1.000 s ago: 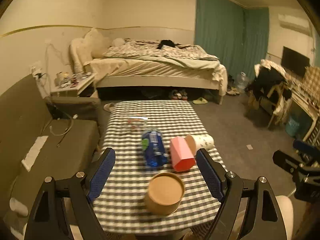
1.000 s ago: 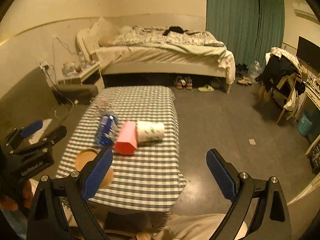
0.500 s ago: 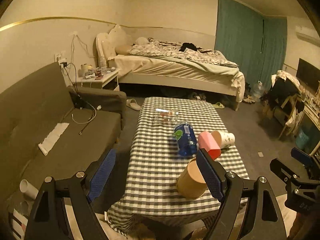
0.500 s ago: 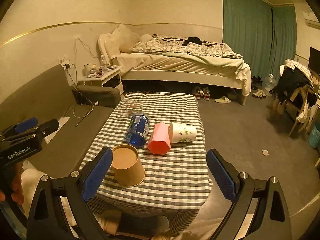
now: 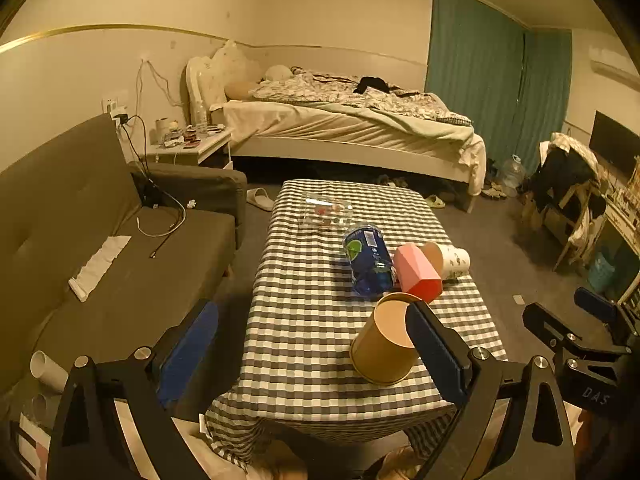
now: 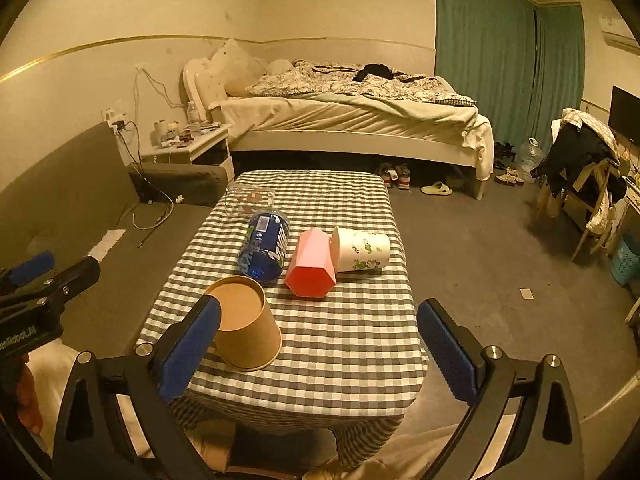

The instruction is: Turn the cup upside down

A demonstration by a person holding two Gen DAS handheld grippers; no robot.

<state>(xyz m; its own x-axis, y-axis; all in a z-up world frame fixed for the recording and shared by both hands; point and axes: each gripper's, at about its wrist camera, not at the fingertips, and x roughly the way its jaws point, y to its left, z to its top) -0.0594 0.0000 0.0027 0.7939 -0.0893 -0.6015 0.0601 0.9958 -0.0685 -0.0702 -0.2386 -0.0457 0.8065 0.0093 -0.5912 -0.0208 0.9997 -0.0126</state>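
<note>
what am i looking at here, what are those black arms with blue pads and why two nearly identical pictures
Each picture comes from a camera mounted on a hand-held gripper that a person carries, one per hand, looking out along its two blue-padded fingers. One view shows the left hand-held gripper, the other the right hand-held gripper; each also catches the other at its edge. Both are open and hold nothing. On the checkered table a brown cup sits with its wide end down. Behind it lie a blue bottle, a pink cup and a white cup on their sides, and a clear container.
</note>
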